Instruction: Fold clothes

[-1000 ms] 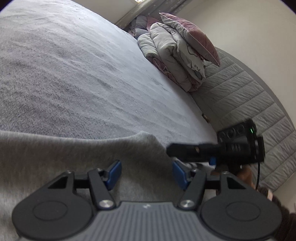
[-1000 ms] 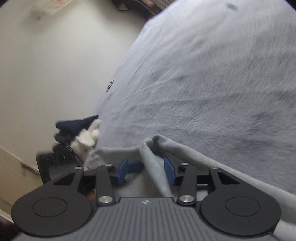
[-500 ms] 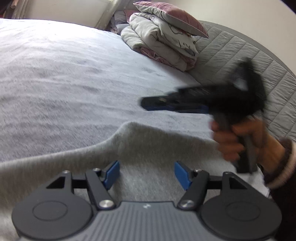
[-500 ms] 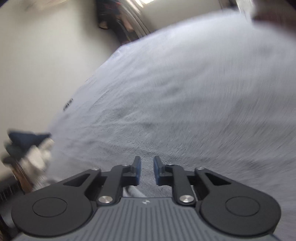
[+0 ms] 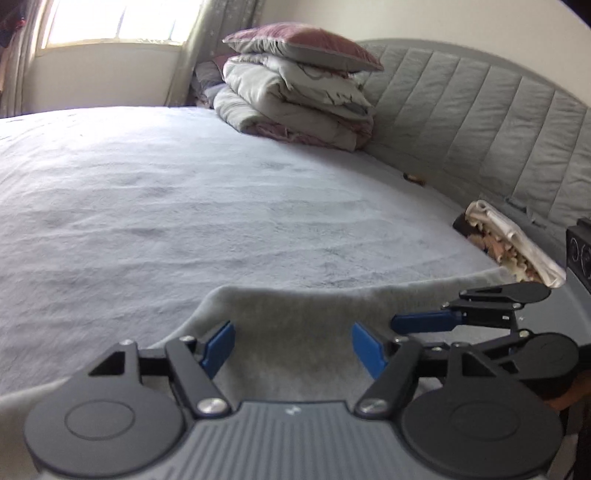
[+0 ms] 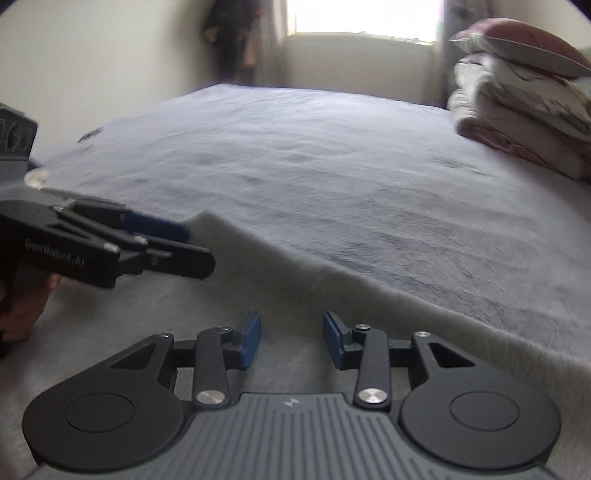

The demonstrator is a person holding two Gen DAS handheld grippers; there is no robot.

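Note:
A light grey garment (image 5: 295,332) lies flat on the grey bed (image 5: 184,206); it also shows in the right wrist view (image 6: 295,295). My left gripper (image 5: 291,345) is open and empty just above the garment. My right gripper (image 6: 291,338) is open and empty over the garment too. The right gripper also shows in the left wrist view (image 5: 424,321) at the garment's right side. The left gripper also shows in the right wrist view (image 6: 166,236) at the garment's far left corner.
Folded duvets topped by a mauve pillow (image 5: 295,88) are stacked at the head of the bed by the padded headboard (image 5: 480,122). A white and tan cloth bundle (image 5: 509,240) lies at the bed's right edge. A window (image 6: 362,18) is behind.
The right gripper shut on the garment's edge, swung across, and now is open over the flat garment. Both views have tilted level. The left gripper stayed open.

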